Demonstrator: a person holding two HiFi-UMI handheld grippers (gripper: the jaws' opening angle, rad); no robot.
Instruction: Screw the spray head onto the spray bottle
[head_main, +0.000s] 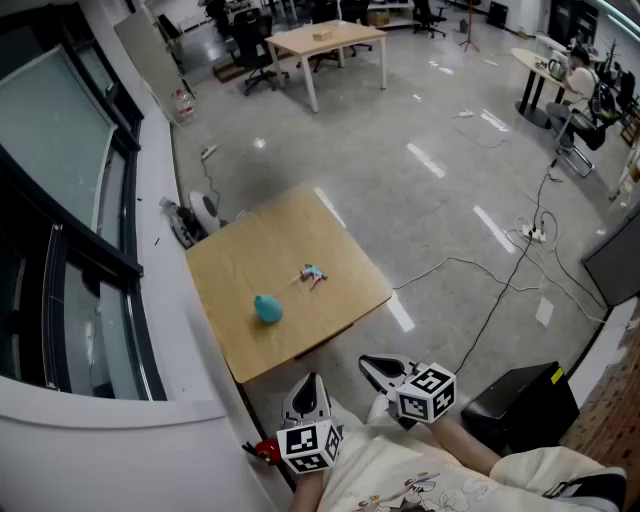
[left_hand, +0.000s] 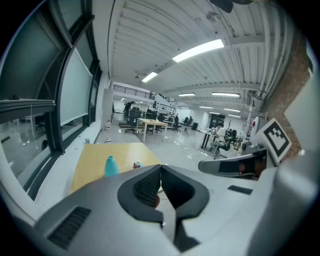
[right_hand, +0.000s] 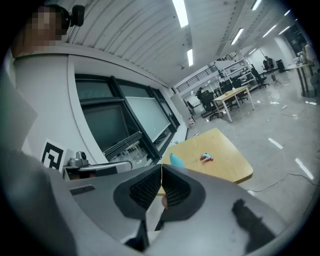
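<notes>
Lying on table (head_main: 240, 250): spray head (head_main: 312, 274), small, with blue and reddish parts, at centre of the head view.
Spray bottle (head_main: 268, 308): teal, rounded body tapering to a narrow neck, no head fitted. It stands to the lower left of the spray head, near but apart.
Table surface: pale wood, square top.
Left gripper (head_main: 308, 392): bottom centre, jaws fully together, holding nothing.
Right gripper (head_main: 375, 366): bottom centre-right, jaws fully together, holding nothing.
</notes>
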